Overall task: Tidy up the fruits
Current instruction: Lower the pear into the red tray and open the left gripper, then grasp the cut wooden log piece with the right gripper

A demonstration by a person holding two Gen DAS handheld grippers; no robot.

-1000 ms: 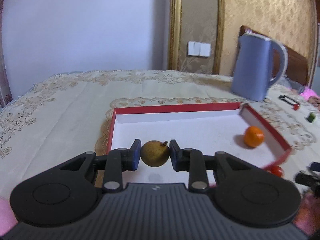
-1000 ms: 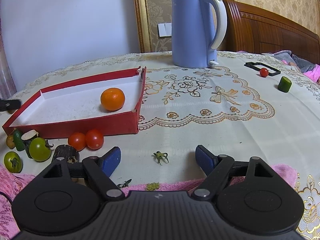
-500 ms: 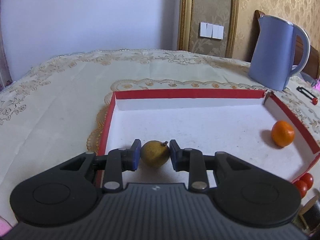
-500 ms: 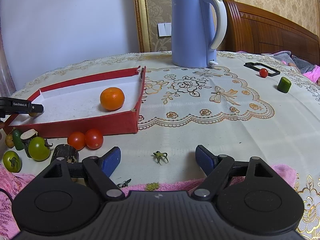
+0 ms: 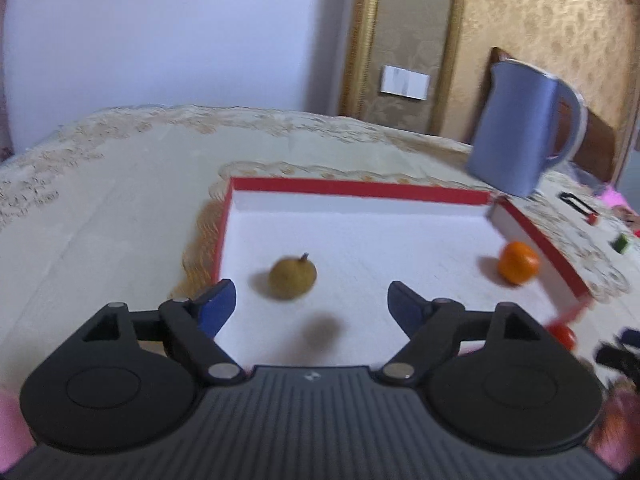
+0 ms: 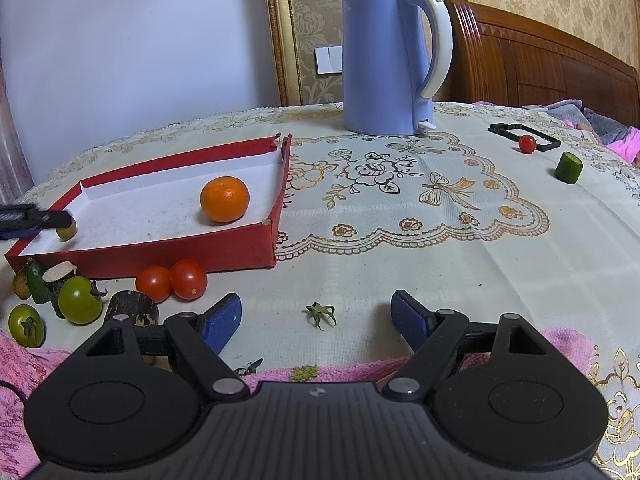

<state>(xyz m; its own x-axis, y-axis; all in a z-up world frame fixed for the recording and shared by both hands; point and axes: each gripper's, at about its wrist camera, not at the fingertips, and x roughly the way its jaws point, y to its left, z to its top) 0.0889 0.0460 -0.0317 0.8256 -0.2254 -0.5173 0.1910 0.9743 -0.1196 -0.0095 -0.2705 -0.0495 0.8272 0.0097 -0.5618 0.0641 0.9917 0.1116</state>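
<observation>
Left wrist: left tongs (image 5: pixel 312 302) opening, pear (image 5: pixel 292 277) free.

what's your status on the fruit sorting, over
Left claw opening, brown fruit free between its jaws, in the red tray with the orange. Right claw open, empty. Nothing in the way.

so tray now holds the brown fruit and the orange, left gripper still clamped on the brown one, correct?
Not quite. The left gripper is not clamped: in the left wrist view its jaws are opening and stand clear of the brown fruit, which sits free in the red tray with the orange.
</observation>
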